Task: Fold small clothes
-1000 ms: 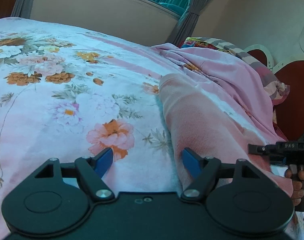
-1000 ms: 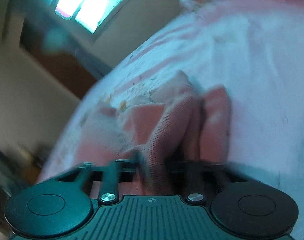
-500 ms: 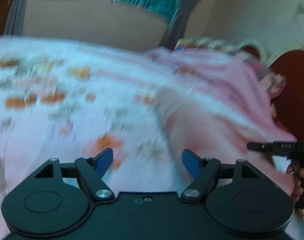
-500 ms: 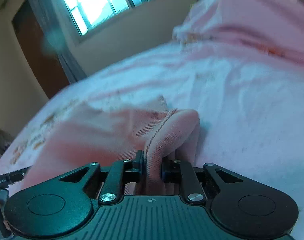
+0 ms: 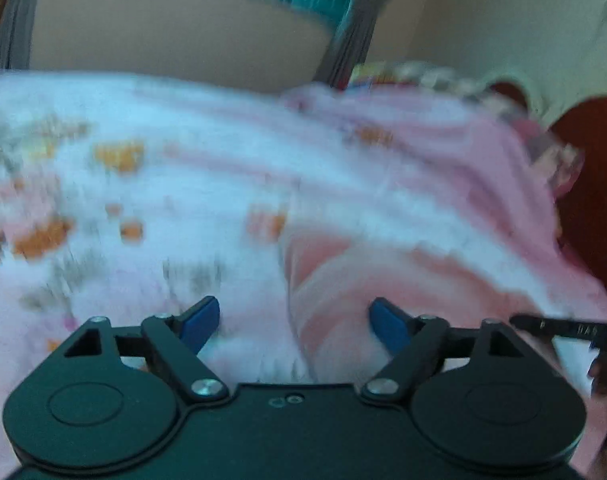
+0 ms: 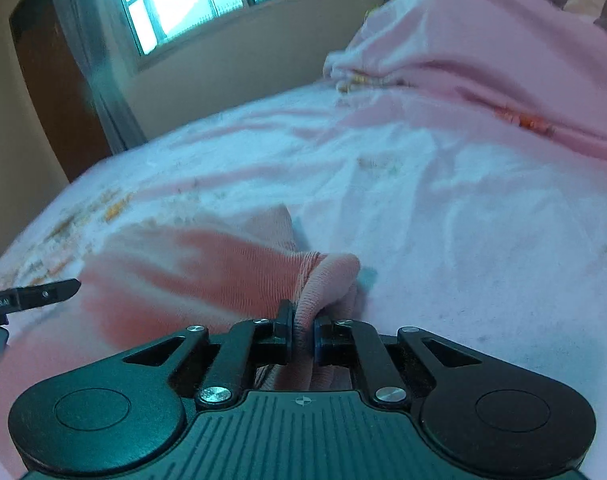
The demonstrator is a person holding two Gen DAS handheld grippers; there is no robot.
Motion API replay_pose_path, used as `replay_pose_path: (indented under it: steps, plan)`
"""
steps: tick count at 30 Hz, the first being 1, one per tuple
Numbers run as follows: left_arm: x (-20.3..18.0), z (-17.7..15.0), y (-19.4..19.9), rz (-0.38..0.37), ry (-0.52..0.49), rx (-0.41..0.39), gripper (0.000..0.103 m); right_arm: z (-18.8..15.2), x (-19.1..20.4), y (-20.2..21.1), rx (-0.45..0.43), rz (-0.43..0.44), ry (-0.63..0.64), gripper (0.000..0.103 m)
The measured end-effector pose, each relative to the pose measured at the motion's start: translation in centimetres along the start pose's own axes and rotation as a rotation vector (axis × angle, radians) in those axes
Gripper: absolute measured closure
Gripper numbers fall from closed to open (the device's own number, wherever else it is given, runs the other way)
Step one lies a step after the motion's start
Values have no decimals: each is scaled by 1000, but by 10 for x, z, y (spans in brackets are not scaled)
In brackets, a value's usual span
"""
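A small pink ribbed garment (image 6: 207, 276) lies on the floral bedsheet (image 6: 443, 216). My right gripper (image 6: 302, 334) is shut on a bunched edge of the garment, low over the bed. In the left wrist view, which is blurred, the garment (image 5: 343, 288) shows as a pink strip running away from me. My left gripper (image 5: 293, 322) is open with blue pads, and the garment's near end lies between its fingers, apart from them. The right gripper's tip (image 5: 563, 326) shows at the right edge.
A rumpled pink blanket (image 6: 483, 52) is heaped at the far right of the bed. A window with teal curtains (image 6: 191, 0) and a beige wall are behind. A dark wooden headboard (image 5: 595, 184) stands on the right.
My right gripper has swung level and lowered the bunched garment onto the bed. My left gripper has moved forward along the garment, still open; its view is blurred.
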State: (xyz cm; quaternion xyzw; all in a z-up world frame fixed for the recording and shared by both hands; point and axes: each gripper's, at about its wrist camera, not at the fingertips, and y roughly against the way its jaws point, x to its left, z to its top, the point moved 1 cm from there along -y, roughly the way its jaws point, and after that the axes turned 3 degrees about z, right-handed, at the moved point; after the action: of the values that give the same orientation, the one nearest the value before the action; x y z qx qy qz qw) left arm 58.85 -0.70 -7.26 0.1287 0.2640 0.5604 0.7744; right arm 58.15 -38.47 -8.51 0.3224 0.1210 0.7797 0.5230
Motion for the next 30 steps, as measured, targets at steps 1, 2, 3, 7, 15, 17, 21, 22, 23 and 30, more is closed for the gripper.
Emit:
replay_pose_path:
  steps: [1, 2, 3, 7, 15, 17, 21, 22, 23, 30]
  plan:
    - [-2, 3, 8, -8, -5, -31, 22, 2, 4, 9, -31, 7, 16, 95]
    - [-4, 4, 12, -26, -6, -33, 22, 2, 11, 22, -61, 7, 35, 92]
    - [-7, 4, 11, -31, -16, -11, 22, -1, 15, 34, -74, 16, 26, 89]
    - [-17, -17, -9, 62, -97, 126, 20, -22, 22, 58, -36, 29, -20, 84]
    - [-3, -52, 107, 45, -12, -39, 22, -75, 28, 140, -105, 140, -221, 59]
    - [3, -72, 126, 30, 34, -34, 22, -87, 33, 140, -71, 176, -264, 59]
    - [8, -87, 119, 34, 79, 49, 22, -96, 37, 121, -23, 217, -357, 59]
    - [7, -89, 115, 39, 74, 66, 22, -95, 36, 112, 9, 210, -384, 60]
    - [6, -91, 112, 41, 69, 73, 22, -95, 34, 103, 47, 183, -425, 59]
    - [-2, -89, 108, 81, 39, 98, 22, -82, 24, 100, -2, 179, -474, 93]
